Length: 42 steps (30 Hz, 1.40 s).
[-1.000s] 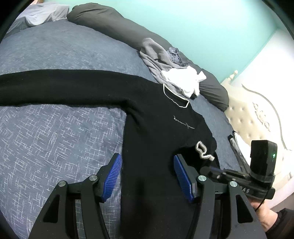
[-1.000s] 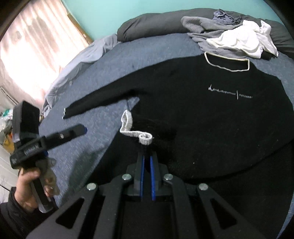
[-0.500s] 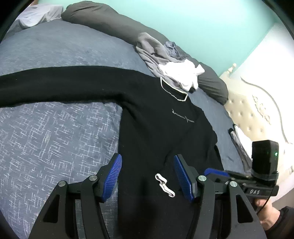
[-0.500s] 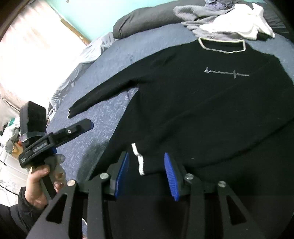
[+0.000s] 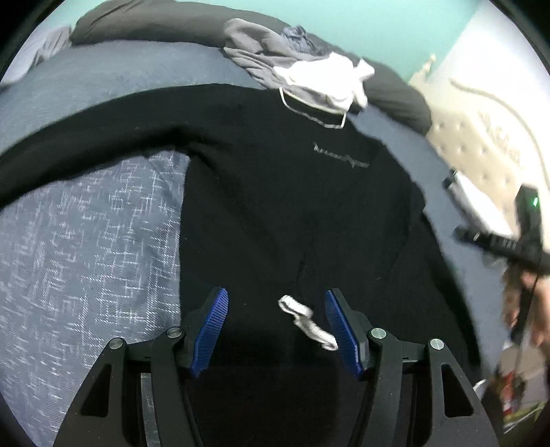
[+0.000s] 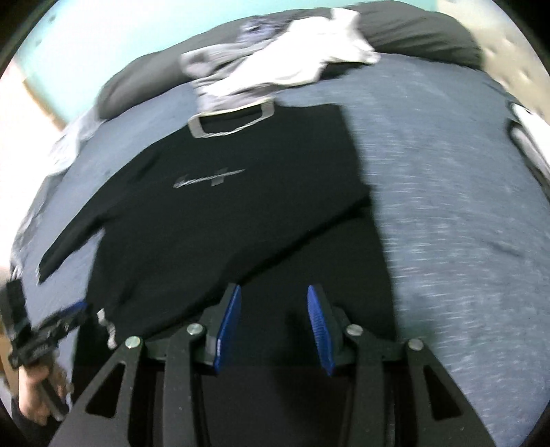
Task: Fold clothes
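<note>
A black sweater [image 5: 275,189] with a white-edged collar lies flat on the blue-grey bed [image 5: 86,258]. One sleeve is folded in over the body, and its white cuff [image 5: 306,321] rests on the black cloth. My left gripper [image 5: 276,330] hangs open over that cuff; neither pad presses on it. The other sleeve stretches out to the left. In the right wrist view my right gripper [image 6: 274,330] is open above the sweater's [image 6: 223,213] lower part, with nothing between its pads. The cuff [image 6: 106,326] shows at the lower left, beside the hand-held left gripper [image 6: 77,311].
A pile of grey and white clothes [image 5: 319,82] lies against a long dark grey pillow [image 5: 154,24] at the head of the bed. A cream tufted headboard [image 5: 481,137] stands at the right. Bare bedcover [image 6: 447,206] spreads to the sweater's right.
The right gripper opened, dropped the white cuff onto the sweater body, and swung away to the right. The left gripper moved in over the dropped cuff.
</note>
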Each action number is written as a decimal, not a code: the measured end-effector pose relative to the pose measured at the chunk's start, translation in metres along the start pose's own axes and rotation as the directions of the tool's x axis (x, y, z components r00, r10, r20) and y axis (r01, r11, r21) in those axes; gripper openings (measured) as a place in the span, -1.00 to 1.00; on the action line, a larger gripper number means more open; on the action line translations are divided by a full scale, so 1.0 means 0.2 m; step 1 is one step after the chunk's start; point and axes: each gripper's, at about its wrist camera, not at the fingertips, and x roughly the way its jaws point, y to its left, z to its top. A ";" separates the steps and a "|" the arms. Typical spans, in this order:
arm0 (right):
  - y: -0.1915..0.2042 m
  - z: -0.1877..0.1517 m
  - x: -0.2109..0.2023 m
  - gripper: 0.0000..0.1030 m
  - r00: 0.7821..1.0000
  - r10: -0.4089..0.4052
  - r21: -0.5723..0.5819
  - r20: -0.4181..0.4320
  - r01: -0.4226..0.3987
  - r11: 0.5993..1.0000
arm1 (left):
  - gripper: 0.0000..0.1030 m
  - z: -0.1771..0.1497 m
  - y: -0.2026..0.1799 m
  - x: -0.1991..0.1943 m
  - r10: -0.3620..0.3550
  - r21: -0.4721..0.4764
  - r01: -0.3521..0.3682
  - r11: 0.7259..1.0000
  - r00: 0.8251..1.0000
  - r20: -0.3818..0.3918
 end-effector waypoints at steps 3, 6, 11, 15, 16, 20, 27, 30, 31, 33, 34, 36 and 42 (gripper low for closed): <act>-0.14 0.04 0.01 -0.20 0.999 -0.052 0.027 -0.007 0.052 0.998 | 0.23 0.00 -0.01 0.04 0.028 0.018 -0.028 0.999 0.999 -0.021; -0.23 0.08 0.03 -0.20 0.997 -0.081 0.044 -0.013 0.081 0.996 | 0.23 -0.01 -0.01 0.08 0.047 0.031 -0.046 0.998 0.998 -0.040; -0.30 0.14 0.15 -0.18 0.988 -0.151 0.004 -0.028 0.151 0.989 | 0.23 -0.02 -0.01 0.10 0.065 0.048 -0.063 0.997 0.997 -0.052; -0.29 0.18 0.27 -0.02 0.984 -0.175 -0.023 -0.037 0.174 0.984 | 0.23 -0.02 0.00 0.13 0.063 0.043 -0.060 0.997 0.996 -0.064; -0.28 0.19 0.30 -0.02 0.981 -0.190 -0.042 -0.046 0.188 0.981 | 0.23 -0.02 0.00 0.13 0.062 0.041 -0.059 0.997 0.996 -0.067; -0.24 0.23 0.39 -0.02 0.981 -0.192 -0.079 -0.034 0.188 0.979 | 0.23 -0.03 0.00 0.15 0.067 0.048 -0.064 0.997 0.995 -0.073; -0.23 0.32 0.49 -0.02 0.966 -0.258 -0.114 -0.001 0.256 0.960 | 0.29 -0.03 -0.02 0.17 0.081 0.070 -0.075 0.995 0.994 -0.077; -0.22 0.35 0.52 -0.02 0.962 -0.273 -0.127 0.011 0.272 0.954 | 0.30 -0.04 -0.03 0.18 0.083 0.077 -0.077 0.994 0.993 -0.080; -0.23 0.35 0.52 -0.02 0.960 -0.278 -0.131 0.015 0.278 0.952 | 0.31 -0.04 -0.03 0.18 0.084 0.078 -0.077 0.994 0.993 -0.081; -0.25 0.36 0.53 -0.02 0.958 -0.287 -0.130 0.024 0.288 0.949 | 0.31 -0.04 -0.03 0.18 0.083 0.077 -0.076 0.994 0.993 -0.083; -0.27 0.37 0.53 -0.02 0.955 -0.294 -0.119 0.031 0.296 0.948 | 0.31 -0.04 -0.03 0.18 0.082 0.076 -0.076 0.994 0.993 -0.083; -0.31 0.37 0.51 -0.02 0.956 -0.290 -0.090 0.043 0.293 0.952 | 0.32 -0.04 -0.02 0.19 0.083 0.078 -0.076 0.994 0.993 -0.084; -0.34 0.36 0.48 -0.05 0.960 -0.274 -0.082 0.056 0.278 0.957 | 0.34 -0.05 -0.02 0.21 0.081 0.081 -0.074 0.994 0.993 -0.085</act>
